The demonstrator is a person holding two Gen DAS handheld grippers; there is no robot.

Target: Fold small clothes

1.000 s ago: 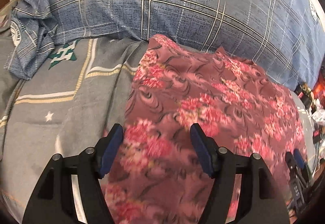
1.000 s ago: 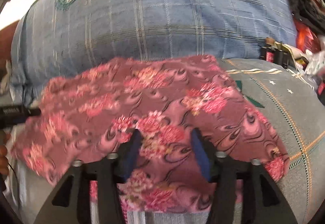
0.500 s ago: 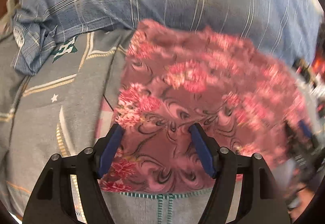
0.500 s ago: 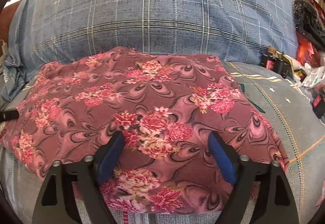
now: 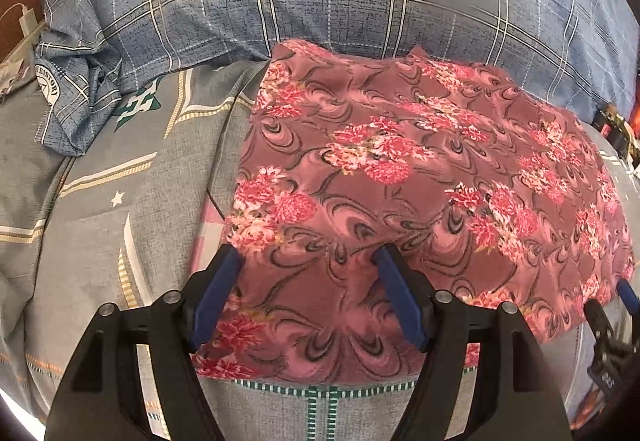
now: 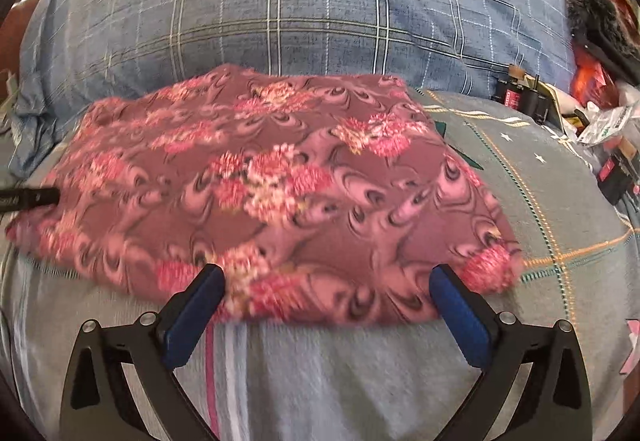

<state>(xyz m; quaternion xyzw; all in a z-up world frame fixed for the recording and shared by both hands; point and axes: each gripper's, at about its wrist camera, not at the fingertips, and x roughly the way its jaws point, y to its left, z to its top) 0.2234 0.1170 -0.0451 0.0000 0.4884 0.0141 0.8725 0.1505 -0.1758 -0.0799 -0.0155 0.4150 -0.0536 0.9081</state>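
Note:
A mauve garment with pink flowers (image 5: 400, 177) lies folded flat on the grey bed sheet (image 5: 100, 225), its far edge against a blue plaid quilt. My left gripper (image 5: 308, 261) is open over the garment's near left part, and the cloth lies flat under its blue pads, unpinched. My right gripper (image 6: 326, 275) stands at the garment's (image 6: 280, 177) near edge with its jaws opening wide. The hem lies between them, untouched by the pads. The left gripper's tip (image 6: 28, 197) shows at the left edge of the right wrist view. A right pad (image 5: 626, 293) shows in the left wrist view.
The blue plaid quilt (image 6: 320, 1) bulges behind the garment. Black and red boxes (image 6: 520, 97) and packets (image 6: 600, 121) crowd the right side. A white charger (image 5: 26, 21) lies far left. Pink checked cloth (image 5: 208, 225) peeks from under the garment.
The right jaws have spread from narrow on the cloth to wide apart, letting it go. Both grippers have drawn back, so the garment's near edge now shows lying on the sheet.

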